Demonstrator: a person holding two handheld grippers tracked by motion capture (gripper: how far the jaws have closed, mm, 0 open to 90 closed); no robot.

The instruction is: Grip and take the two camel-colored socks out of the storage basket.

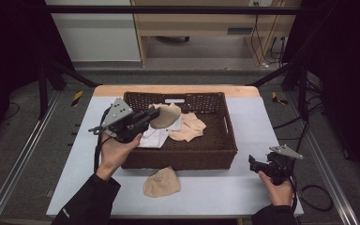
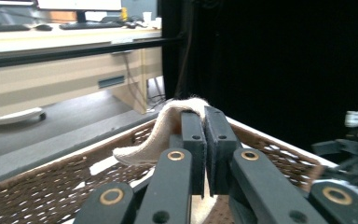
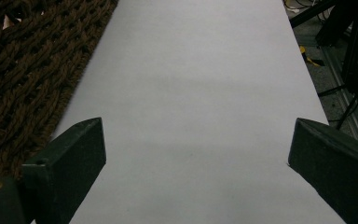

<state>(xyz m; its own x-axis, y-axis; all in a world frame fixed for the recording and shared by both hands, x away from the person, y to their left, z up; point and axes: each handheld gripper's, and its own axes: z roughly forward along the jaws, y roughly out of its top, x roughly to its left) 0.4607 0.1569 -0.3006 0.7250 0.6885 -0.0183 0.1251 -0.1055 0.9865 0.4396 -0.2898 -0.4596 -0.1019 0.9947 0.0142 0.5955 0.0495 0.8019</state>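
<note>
— The jaws first: how do they stand?

— The left gripper (image 1: 155, 114) has its jaws pinched tight on a beige sock (image 1: 165, 116), held above the left part of the basket (image 1: 178, 158). The right gripper (image 1: 252, 161) rests at the near right of the table (image 1: 258, 126), jaws spread wide with nothing between them.

— What's in the basket?

— A second beige sock (image 1: 190, 127) lies near the middle, and a white cloth (image 1: 154, 136) sits at the left under the lifted one. A small white tag (image 1: 175, 101) is on the far wall.

— And the count?

— Three beige socks: one gripped, one in the basket, one (image 1: 162, 182) on the table just in front of the basket's near wall. One basket, two grippers.

— Do the views differ?

— The left gripper view shows the sock (image 2: 168, 128) draped over the closed tips; the right gripper view shows bare table (image 3: 200, 107) beside the basket's weave (image 3: 28, 70).
</note>
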